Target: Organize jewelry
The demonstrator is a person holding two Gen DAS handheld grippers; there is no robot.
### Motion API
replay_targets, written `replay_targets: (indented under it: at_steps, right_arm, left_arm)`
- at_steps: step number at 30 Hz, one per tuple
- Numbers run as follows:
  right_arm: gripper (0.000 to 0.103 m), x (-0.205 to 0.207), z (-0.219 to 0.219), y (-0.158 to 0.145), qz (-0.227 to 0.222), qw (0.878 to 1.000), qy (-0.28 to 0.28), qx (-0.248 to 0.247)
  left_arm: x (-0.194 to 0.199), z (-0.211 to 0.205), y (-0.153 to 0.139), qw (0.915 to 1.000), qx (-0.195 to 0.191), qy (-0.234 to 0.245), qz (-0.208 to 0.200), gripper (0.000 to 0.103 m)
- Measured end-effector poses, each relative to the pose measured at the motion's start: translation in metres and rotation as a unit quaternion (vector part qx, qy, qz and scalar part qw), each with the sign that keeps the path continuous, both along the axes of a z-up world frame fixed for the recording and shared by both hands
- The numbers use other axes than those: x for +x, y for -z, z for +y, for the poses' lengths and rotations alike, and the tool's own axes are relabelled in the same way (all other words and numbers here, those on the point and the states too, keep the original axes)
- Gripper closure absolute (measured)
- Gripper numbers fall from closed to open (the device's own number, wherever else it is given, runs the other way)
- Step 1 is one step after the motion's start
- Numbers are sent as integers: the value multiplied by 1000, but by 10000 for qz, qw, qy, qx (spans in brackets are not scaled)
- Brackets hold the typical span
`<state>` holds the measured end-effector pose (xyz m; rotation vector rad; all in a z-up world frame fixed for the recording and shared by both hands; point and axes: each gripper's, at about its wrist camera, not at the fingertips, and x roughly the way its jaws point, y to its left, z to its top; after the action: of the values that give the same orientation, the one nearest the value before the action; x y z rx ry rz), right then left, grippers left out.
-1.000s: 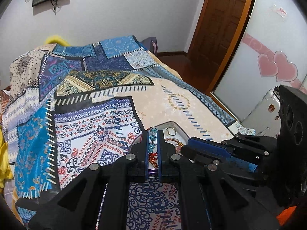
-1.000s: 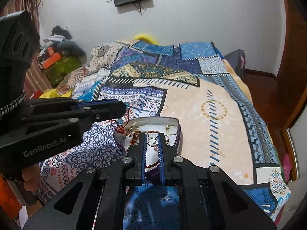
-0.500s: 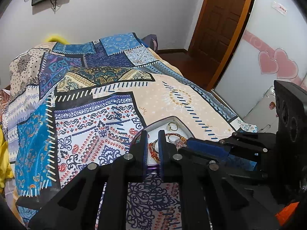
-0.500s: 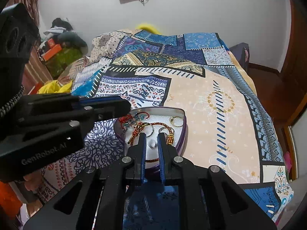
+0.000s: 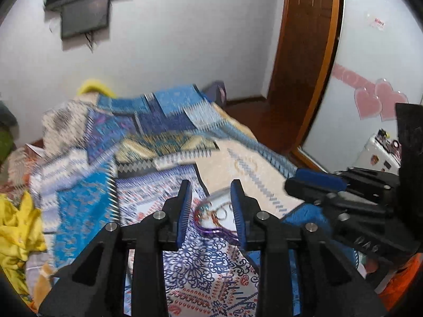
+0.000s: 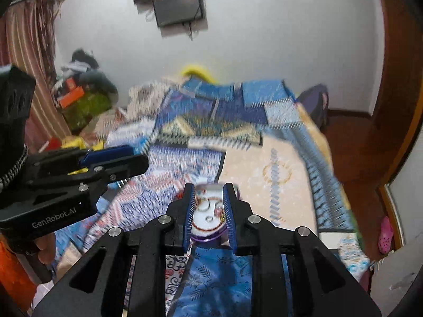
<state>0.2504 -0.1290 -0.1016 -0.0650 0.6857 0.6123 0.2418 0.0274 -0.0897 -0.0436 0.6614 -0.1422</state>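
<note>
Jewelry (image 6: 208, 215) lies tangled in a tray (image 6: 205, 236) on the bed (image 6: 277, 171). Left claw (image 5: 211, 211) and right claw (image 6: 208, 211) are released, empty. Risk: snagged strands dragging neighbouring pieces or tipping the tray on soft bedding.

Tray (image 6: 208, 233) on bedspread (image 6: 275, 174), bracelets (image 6: 211, 212) and rings in it. Left gripper (image 5: 211, 206) left of right gripper (image 6: 208, 211). Television (image 6: 177, 5) on wall behind bed.

The patchwork patterned bedspread (image 5: 87, 185) is smeared with motion blur in both views. The small purple-rimmed white jewelry tray (image 6: 207, 222) is partly covered by black gripper fingers (image 6: 189, 211), its tangled bracelets and rings (image 5: 211, 211) too blurry to separate.
</note>
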Motion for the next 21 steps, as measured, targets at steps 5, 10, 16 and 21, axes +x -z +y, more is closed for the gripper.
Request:
replay_targets:
  at_steps: [5,10,16,21]
  right_arm:
    - [83,-36,-15,-49,-621,9974,48,355]
    - [83,-93,-27,-97,-1538,9856,82,699]
    - [83,-153,-37,-130,-2434,9642,305,1009]
    - [56,-170,-36,-131,-2656,9556,469,1184]
  left_arm:
    - [-43,-4,-47,9974,63,-167,-701,73]
    - [-97,-9,-89,9879,67,-342,-1508,61]
    - [-158,-16,-118,9711,120,-603,-2306,48]
    - [-188,-19,-125,9630,173,-723,-2589,25]
